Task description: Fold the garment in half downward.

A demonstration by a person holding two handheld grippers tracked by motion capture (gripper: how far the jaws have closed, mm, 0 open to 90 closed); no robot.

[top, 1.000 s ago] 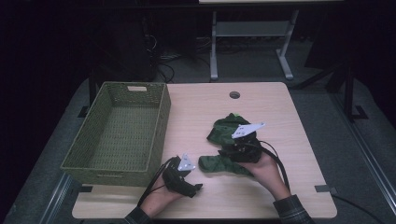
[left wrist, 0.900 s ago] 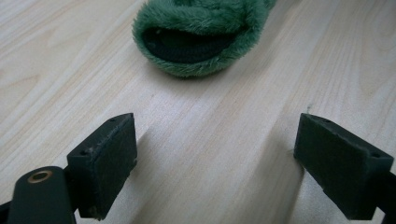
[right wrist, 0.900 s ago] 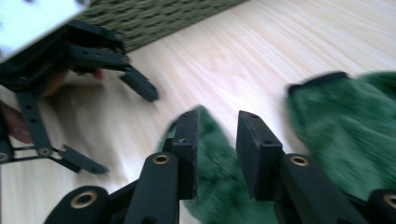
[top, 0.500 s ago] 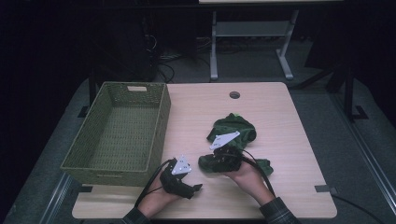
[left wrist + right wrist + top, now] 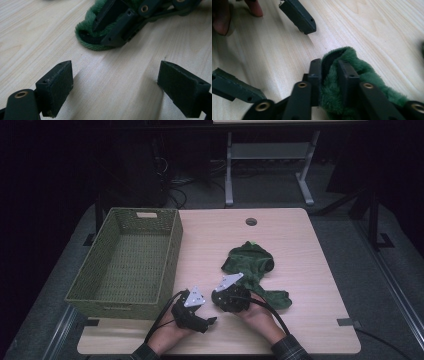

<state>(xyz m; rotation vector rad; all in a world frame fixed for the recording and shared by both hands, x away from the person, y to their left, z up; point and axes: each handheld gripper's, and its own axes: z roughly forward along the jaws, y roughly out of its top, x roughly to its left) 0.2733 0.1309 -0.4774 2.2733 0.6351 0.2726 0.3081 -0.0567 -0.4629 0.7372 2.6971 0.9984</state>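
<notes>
Green fuzzy cloth [image 5: 251, 265] lies crumpled on the wooden surface [image 5: 300, 240], right of centre, with one end trailing toward the near edge. Right tool [image 5: 231, 298] is clamped on the near-left edge of that cloth; in the right gripper view its jaws are nearly together with a fold of green pile [image 5: 332, 82] pinched between them, cloth bulging out on both sides of the pads. In the left gripper view the same pinch shows from the front: right tool [image 5: 120, 27] with the cloth [image 5: 87, 32] edge curled around the lower jaw, resting on the surface.

Left tool [image 5: 197, 315] sits just beside the right tool, to its left, near the front edge of the surface. Its jaws are spread wide, nothing between them, only bare wood [image 5: 112, 82]; pads hover close to or on the surface, cannot tell which. In the right gripper view both left-tool jaws show, well apart, with fingers [image 5: 254, 8] of the person's hand at top left.

Woven green basket [image 5: 172, 245] stands on the left part of the surface, well apart from the cloth. Round cable hole [image 5: 251, 222] at the far side.
</notes>
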